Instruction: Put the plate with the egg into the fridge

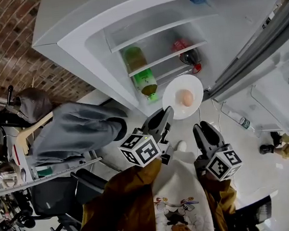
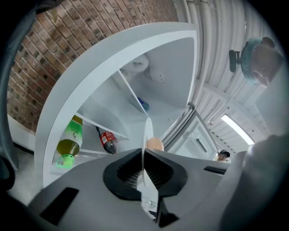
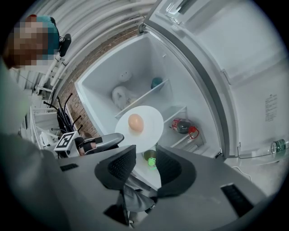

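Note:
A white plate [image 1: 192, 84] carries a brown egg [image 1: 186, 98] in front of the open fridge [image 1: 93, 20]. My left gripper [image 1: 167, 113] is shut on the plate's near rim. In the left gripper view the plate [image 2: 147, 128] shows edge-on between the jaws, with the egg [image 2: 155, 144] just behind. My right gripper [image 1: 203, 128] hangs below the plate to the right, open and holding nothing. In the right gripper view, the plate [image 3: 151, 131] and egg [image 3: 135, 122] lie ahead of that gripper's [image 3: 145, 164] wide-spread jaws.
A green bottle [image 1: 144, 79] stands on the fridge shelves at the left and a red-labelled dark bottle [image 1: 187, 55] lies at the right. The fridge door [image 1: 259, 39] swings out to the right. A grey jacket on a chair [image 1: 74, 130] sits at the left.

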Demonstrator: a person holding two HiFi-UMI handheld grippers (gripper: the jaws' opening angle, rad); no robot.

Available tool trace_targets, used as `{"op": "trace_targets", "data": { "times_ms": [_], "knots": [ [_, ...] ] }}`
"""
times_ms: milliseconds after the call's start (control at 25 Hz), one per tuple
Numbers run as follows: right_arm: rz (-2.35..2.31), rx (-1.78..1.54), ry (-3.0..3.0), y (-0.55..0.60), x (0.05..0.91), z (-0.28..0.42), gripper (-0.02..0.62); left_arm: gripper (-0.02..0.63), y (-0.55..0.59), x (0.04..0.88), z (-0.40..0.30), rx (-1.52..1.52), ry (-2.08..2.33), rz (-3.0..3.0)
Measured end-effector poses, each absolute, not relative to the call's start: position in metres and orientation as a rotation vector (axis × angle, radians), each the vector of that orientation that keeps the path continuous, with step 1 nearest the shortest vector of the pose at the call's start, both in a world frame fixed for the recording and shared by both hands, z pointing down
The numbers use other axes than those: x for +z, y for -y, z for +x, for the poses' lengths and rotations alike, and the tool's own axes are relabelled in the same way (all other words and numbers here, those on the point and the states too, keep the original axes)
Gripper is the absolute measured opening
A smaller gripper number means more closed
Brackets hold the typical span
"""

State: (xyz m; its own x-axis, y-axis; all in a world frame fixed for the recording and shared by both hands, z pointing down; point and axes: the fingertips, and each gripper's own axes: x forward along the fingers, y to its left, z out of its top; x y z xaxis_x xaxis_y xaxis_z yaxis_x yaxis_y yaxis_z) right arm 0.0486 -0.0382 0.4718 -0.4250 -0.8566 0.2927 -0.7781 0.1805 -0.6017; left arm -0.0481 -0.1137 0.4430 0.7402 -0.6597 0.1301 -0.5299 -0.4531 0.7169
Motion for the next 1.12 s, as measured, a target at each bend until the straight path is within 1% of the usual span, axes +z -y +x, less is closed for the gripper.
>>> {"op": "trace_targets", "data": {
  "times_ms": [560,840,880,1000,1120],
  "knots": [
    [-1.630,-0.964,-2.337,0.053,0.457,0.060,0.120,0.014,0.148,0.454,-0.013,-0.235,0.929,2.081],
    [-1.633,-0.919,-2.400,0.070,0.457,0.067,0.118,0.014,0.155,0.459,-0.008,-0.236,0.952,2.066],
    [-1.642,-0.904,-2.413,0.072,0.458,0.069,0.108,0.014,0.157,0.459,-0.007,-0.241,0.955,2.063],
    [-1.692,-0.850,-2.433,0.080,0.460,0.075,0.005,0.014,0.164,0.461,-0.007,-0.250,0.970,2.049],
    [-1.697,-0.851,-2.418,0.086,0.464,0.074,0.005,0.014,0.168,0.471,-0.009,-0.220,0.981,2.032]
  ]
}}
